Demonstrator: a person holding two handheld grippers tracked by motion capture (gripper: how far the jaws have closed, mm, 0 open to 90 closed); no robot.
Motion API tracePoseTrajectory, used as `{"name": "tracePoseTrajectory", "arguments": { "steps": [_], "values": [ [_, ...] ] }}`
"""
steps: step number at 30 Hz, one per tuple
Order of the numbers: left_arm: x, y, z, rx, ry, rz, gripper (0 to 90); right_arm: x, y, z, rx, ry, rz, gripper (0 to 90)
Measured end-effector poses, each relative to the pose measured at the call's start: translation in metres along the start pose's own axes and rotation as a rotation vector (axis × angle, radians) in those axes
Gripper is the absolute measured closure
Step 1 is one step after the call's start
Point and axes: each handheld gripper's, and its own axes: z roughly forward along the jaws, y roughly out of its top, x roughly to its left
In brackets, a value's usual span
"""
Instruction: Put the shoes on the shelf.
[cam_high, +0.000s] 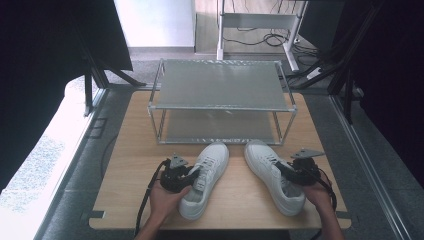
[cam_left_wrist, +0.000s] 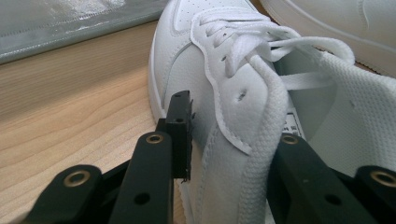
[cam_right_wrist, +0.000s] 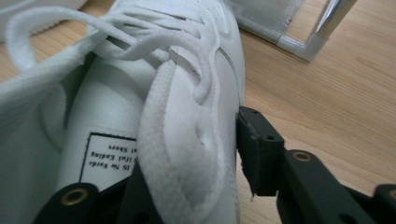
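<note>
Two white lace-up shoes lie on the desk (cam_high: 130, 150) in front of the rack (cam_high: 222, 85). The left gripper (cam_high: 192, 175) has its fingers (cam_left_wrist: 180, 130) clamped on the left shoe (cam_high: 207, 177) collar wall. The right gripper (cam_high: 282, 167) has its fingers (cam_right_wrist: 254, 149) clamped likewise on the right shoe (cam_high: 272, 175).

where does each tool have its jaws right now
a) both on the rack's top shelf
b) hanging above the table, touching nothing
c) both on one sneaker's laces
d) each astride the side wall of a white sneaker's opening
d: the left tool straddles the collar wall of the left sneaker, and the right tool does so on the right sneaker, one jaw inside, one outside.
</note>
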Motion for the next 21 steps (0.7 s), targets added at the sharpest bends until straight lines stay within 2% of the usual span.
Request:
{"name": "tracePoseTrajectory", "arguments": {
  "steps": [8, 12, 21],
  "values": [
    [-0.0008, -0.0001, 0.0002, -0.001, 0.010, 0.000, 74.0, -0.0002, 0.0011, 0.0050, 0.057, -0.040, 0.026, 79.5],
    [0.0016, -0.0009, -0.0003, -0.010, -0.003, -0.024, 75.1, -0.0014, 0.0007, 0.0050, 0.055, -0.043, 0.036, 82.9],
    [0.0023, -0.0023, -0.0014, -0.038, -0.002, -0.053, 78.5, -0.0041, -0.0012, 0.0043, 0.038, -0.032, 0.058, 84.4]
  ]
}}
